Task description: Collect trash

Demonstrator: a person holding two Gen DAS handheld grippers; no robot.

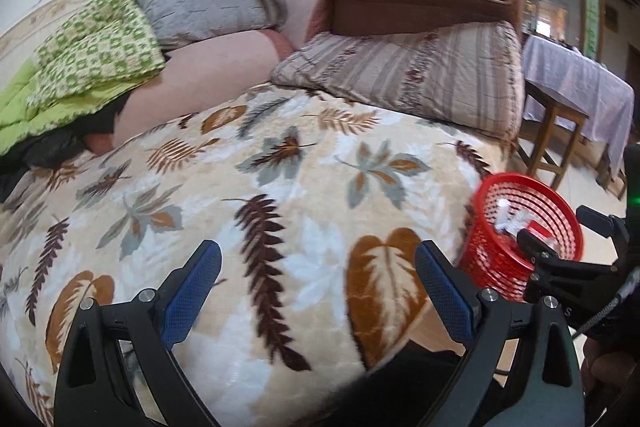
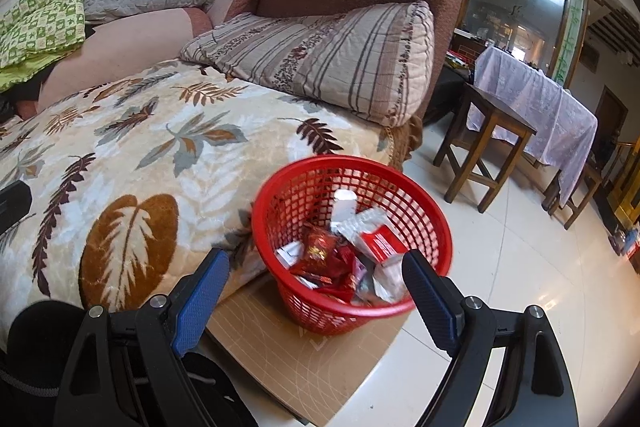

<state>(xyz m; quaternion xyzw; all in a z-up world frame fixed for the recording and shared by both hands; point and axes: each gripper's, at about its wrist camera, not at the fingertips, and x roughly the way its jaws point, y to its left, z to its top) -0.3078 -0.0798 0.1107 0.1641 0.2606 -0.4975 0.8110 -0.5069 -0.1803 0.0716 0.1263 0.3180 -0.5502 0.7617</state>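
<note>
Red basket (image 2: 352,243) x1, wrappers (image 2: 340,259) inside; 2 pillows (image 2: 320,63).

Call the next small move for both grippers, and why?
Probably sweep the left gripper on across the leaf blanket to look for more trash. Both grippers are open and empty, the right gripper is over the red basket, wrappers already lie inside it, and no loose trash shows on the blanket.

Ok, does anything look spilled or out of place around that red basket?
Nothing spilled. The red basket stands upright on a cardboard sheet beside the leaf-print blanket, wrappers inside it. No loose trash shows on the blanket or the floor.
</note>
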